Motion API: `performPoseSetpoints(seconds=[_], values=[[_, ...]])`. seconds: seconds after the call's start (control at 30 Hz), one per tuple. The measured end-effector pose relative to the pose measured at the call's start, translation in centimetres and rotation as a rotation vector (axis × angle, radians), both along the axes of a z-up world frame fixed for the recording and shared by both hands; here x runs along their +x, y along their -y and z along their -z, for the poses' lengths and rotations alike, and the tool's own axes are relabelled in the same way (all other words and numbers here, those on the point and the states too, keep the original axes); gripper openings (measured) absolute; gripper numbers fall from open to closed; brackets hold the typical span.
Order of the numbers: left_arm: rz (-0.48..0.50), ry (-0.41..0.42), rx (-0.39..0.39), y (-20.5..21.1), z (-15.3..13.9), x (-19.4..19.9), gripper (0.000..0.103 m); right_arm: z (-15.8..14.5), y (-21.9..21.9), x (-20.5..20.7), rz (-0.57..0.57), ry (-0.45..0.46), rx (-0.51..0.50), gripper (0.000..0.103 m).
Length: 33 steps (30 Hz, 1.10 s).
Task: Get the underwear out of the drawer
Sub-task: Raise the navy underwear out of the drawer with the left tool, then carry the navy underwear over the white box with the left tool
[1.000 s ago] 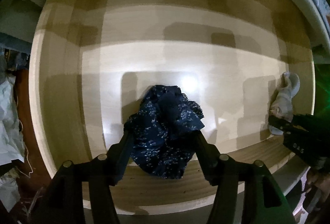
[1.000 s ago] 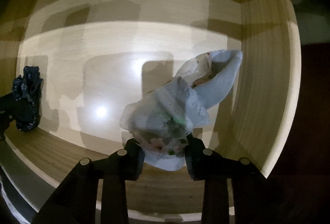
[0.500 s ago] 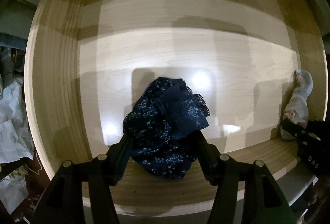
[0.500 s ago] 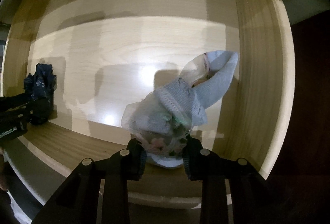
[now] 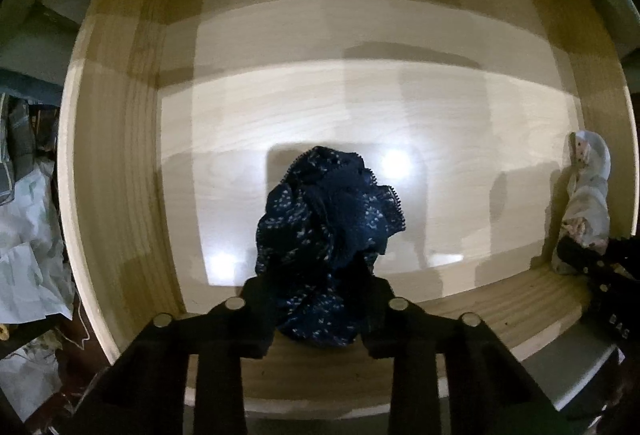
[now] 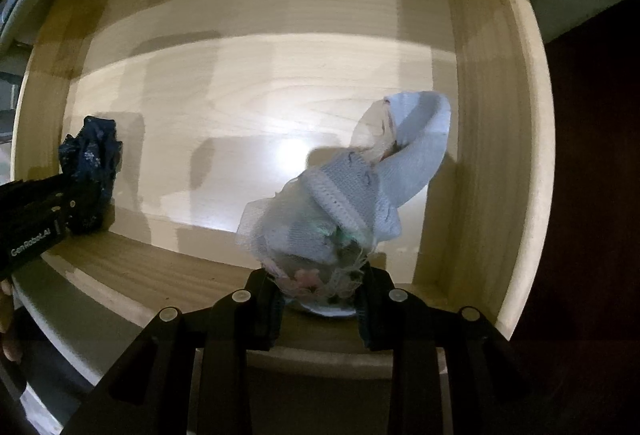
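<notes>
My right tool has both fingers pinched on a bunched pale blue and white underwear, its loose end sticking up to the right above the floor of the light wooden drawer. Some pink and green print shows low in the bundle, just above the fingers. At the left edge I see my left tool clamped on a dark navy speckled underwear, near the drawer's left wall.
</notes>
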<state>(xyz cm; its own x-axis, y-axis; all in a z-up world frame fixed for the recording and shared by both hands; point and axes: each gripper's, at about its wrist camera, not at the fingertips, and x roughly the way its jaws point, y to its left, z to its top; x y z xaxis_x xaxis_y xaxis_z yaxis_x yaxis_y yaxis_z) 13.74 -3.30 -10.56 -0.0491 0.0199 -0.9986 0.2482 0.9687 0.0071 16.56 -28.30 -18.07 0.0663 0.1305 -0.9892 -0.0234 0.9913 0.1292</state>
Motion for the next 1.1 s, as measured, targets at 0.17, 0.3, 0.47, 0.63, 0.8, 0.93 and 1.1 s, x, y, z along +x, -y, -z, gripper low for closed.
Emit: performPoseSetpoints(seconds=[0.17, 0.3, 0.47, 0.63, 0.8, 0.93, 1.1], values=[[-0.026, 0.013, -0.049, -0.2, -1.4, -0.2, 0.013, 0.0, 0.3, 0.0, 0.013, 0.011, 0.006, 0.027], [-0.026, 0.029, -0.063, 0.0, -2.2, -0.2, 0.012, 0.3, 0.6, -0.8, 0.015, 0.02, 0.002, 0.027], [-0.045, 0.029, -0.074, 0.1, -2.6, -0.4, 0.011, 0.3, 0.5, -1.1, 0.016, 0.027, -0.001, 0.027], [-0.041, 0.054, -0.084, -0.7, -3.2, -0.8, 0.011, 0.7, 0.9, -1.2, 0.03, 0.019, 0.02, 0.027], [-0.028, 0.082, -0.091, -0.5, -4.4, -1.2, 0.011, 0.9, 1.2, -1.1, 0.034, 0.017, 0.023, 0.027], [-0.017, 0.105, -0.094, -0.9, -5.8, -1.6, 0.011, 0.7, 1.2, -1.0, 0.028, 0.016, 0.012, 0.027], [0.011, 0.143, -0.094, -1.1, -8.1, -1.3, 0.011, 1.0, 0.8, -0.9, 0.03, 0.018, -0.009, 0.027]])
